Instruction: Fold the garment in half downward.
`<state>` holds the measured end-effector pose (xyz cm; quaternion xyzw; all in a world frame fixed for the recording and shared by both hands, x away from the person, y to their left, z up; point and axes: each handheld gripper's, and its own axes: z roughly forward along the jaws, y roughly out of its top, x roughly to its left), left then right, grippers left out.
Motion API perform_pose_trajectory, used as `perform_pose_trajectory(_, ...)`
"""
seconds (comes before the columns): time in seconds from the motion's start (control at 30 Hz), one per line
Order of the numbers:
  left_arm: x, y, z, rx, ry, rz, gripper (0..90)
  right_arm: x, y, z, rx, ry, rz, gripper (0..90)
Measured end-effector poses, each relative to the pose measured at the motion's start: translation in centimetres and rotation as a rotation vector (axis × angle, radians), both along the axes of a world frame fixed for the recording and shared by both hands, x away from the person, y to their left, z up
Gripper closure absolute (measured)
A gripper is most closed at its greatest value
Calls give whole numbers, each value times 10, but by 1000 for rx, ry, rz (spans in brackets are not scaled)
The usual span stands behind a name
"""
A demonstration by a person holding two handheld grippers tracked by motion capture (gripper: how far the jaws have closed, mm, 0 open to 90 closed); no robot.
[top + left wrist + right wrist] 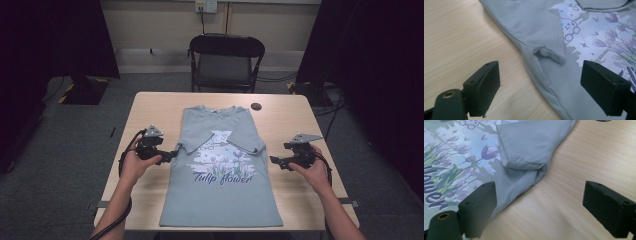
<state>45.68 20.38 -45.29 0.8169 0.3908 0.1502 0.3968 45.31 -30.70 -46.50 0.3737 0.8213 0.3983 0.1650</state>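
A grey T-shirt (220,172) lies flat along the middle of the table (145,107), both sleeves folded in over its chest. Its print — purple tulips — reads "Tulip flower". The left gripper (170,154) and right gripper (278,161) flank it, jaws apart, holding nothing.

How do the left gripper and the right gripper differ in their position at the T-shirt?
The left gripper reaches the T-shirt edge, one of its fingers over cloth; the right gripper stands just off it, with one of its fingers over bare table. Both are open, holding nothing.
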Motion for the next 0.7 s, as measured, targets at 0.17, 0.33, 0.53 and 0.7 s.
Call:
perform_pose_trajectory(0.17, 8, -5, 0, 1, 3, -3, 158, 8, 5, 2, 0, -1, -15, 112)
perform_pose_trajectory(0.33, 15, -9, 2, 4, 1, -4, 160, 15, 10, 4, 8, 2, -18, 113)
perform_pose_trajectory(0.53, 22, -13, 7, 11, -6, -4, 161, 21, 15, 6, 12, -5, -21, 115)
perform_pose_trajectory(0.7, 30, -18, 8, 8, -12, 3, 162, 26, 17, 8, 6, 1, -22, 121)
